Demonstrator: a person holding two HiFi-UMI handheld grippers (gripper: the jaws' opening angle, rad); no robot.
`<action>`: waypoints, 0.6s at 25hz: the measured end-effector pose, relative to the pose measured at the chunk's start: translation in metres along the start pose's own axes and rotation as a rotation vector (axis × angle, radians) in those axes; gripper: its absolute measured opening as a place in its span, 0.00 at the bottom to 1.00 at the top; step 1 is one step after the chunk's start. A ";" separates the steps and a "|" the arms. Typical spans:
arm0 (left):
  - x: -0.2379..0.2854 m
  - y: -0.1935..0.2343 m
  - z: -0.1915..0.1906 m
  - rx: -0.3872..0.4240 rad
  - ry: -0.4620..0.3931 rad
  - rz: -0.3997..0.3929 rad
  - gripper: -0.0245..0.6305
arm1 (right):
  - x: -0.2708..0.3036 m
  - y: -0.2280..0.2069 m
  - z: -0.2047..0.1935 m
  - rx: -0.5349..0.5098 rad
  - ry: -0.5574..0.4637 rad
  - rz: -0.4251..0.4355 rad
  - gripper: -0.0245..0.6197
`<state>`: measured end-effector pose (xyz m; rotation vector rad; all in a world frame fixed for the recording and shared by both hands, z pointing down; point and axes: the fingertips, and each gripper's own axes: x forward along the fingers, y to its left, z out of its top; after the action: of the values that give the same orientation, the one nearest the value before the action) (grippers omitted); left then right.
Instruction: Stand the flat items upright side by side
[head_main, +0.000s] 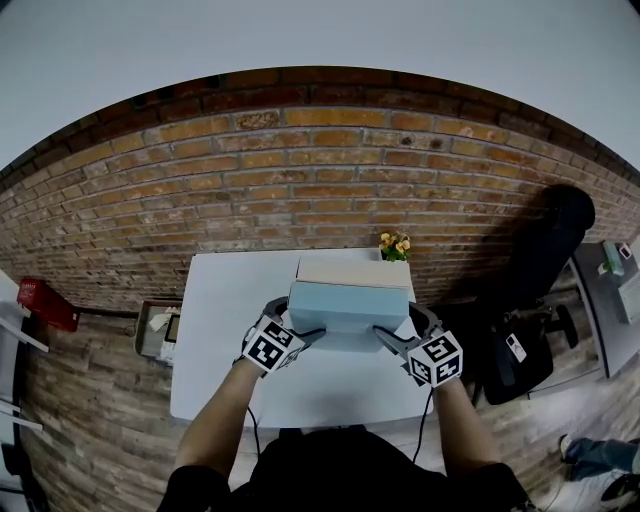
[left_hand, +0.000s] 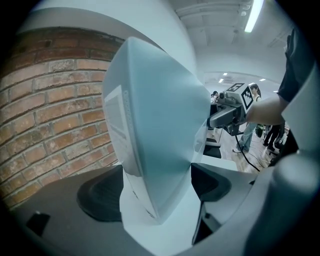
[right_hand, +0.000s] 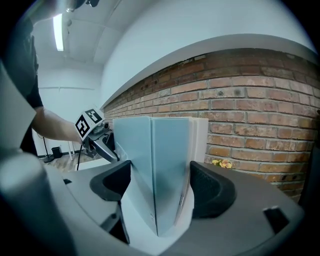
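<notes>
A group of flat box-like items stands upright on the white table (head_main: 225, 340). The nearest is pale blue (head_main: 350, 300), with a beige one (head_main: 352, 270) close behind it. My left gripper (head_main: 303, 322) is at the group's left end. In the left gripper view the pale blue item (left_hand: 155, 125) fills the gap and both pads (left_hand: 102, 192) touch it. My right gripper (head_main: 397, 328) is at the right end. In the right gripper view the items (right_hand: 165, 165) sit between its pads (right_hand: 212, 190), which press on both sides. Each gripper view shows the other gripper beyond the items.
A brick wall (head_main: 300, 170) runs behind the table. A small pot of yellow flowers (head_main: 394, 243) sits at the table's back right corner. A box (head_main: 155, 330) lies on the floor to the left, a red object (head_main: 45, 303) farther left, and a black chair (head_main: 540, 280) to the right.
</notes>
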<state>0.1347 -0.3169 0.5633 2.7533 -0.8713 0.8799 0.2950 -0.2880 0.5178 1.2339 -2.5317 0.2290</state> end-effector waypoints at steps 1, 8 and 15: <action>0.000 0.000 0.000 0.000 -0.001 0.000 0.70 | 0.000 0.000 0.000 0.000 -0.002 -0.005 0.63; 0.000 0.000 -0.002 -0.015 -0.007 0.006 0.70 | 0.000 0.002 0.001 -0.030 -0.009 0.008 0.57; -0.001 -0.005 -0.014 -0.049 -0.006 0.021 0.70 | 0.000 -0.001 0.002 -0.058 0.016 0.006 0.62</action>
<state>0.1303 -0.3083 0.5748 2.7115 -0.9123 0.8424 0.2958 -0.2892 0.5155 1.1987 -2.5105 0.1646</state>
